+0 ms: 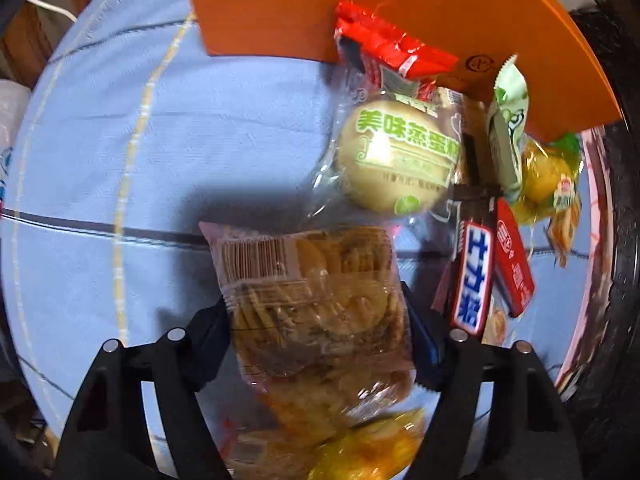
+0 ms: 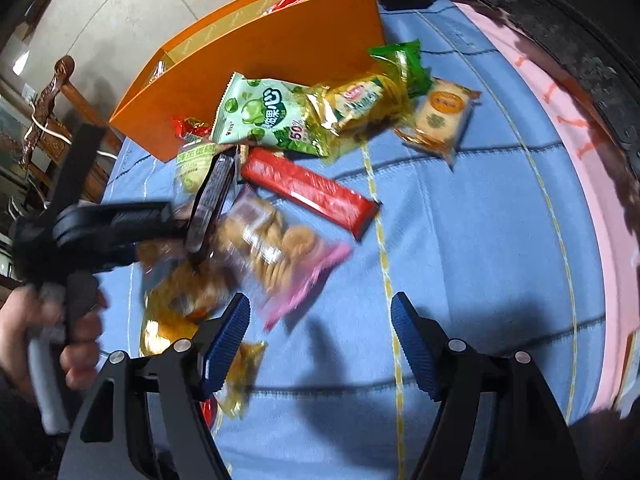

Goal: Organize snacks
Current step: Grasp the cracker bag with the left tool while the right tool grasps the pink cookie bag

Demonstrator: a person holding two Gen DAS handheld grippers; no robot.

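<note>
Black gripper arms fill the bottom of the left wrist view, and the left gripper point(image 1: 320, 328) has its blue pads against both sides of a clear biscuit packet point(image 1: 316, 312), so the claw is clamped on that packet; no earlier picture is given, so only the grip itself can be told. Just below the packet, at the bottom edge, lies a yellow wrapper point(image 1: 372, 448). Up and to the right sits a round cake in a clear wrapper point(image 1: 396, 156), with a red packet point(image 1: 384, 44) above it overlapping the orange box point(image 1: 280, 8) that spans the top of the frame. At the right lie a blue and white chocolate bar point(image 1: 474, 276), a red bar point(image 1: 514, 256) and a pale green packet point(image 1: 508, 132). All rest on a blue cloth point(image 1: 160, 140). In the right wrist view the right gripper point(image 2: 320, 344) hangs over bare cloth in the lower middle with its claw apart and nothing between the pads. At the left edge a hand point(image 2: 48, 336) grips the other tool's handle. Further up the frame lies a square orange-wrapped biscuit point(image 2: 440, 114), well apart from the pile, near the pink border point(image 2: 560, 152).
</note>
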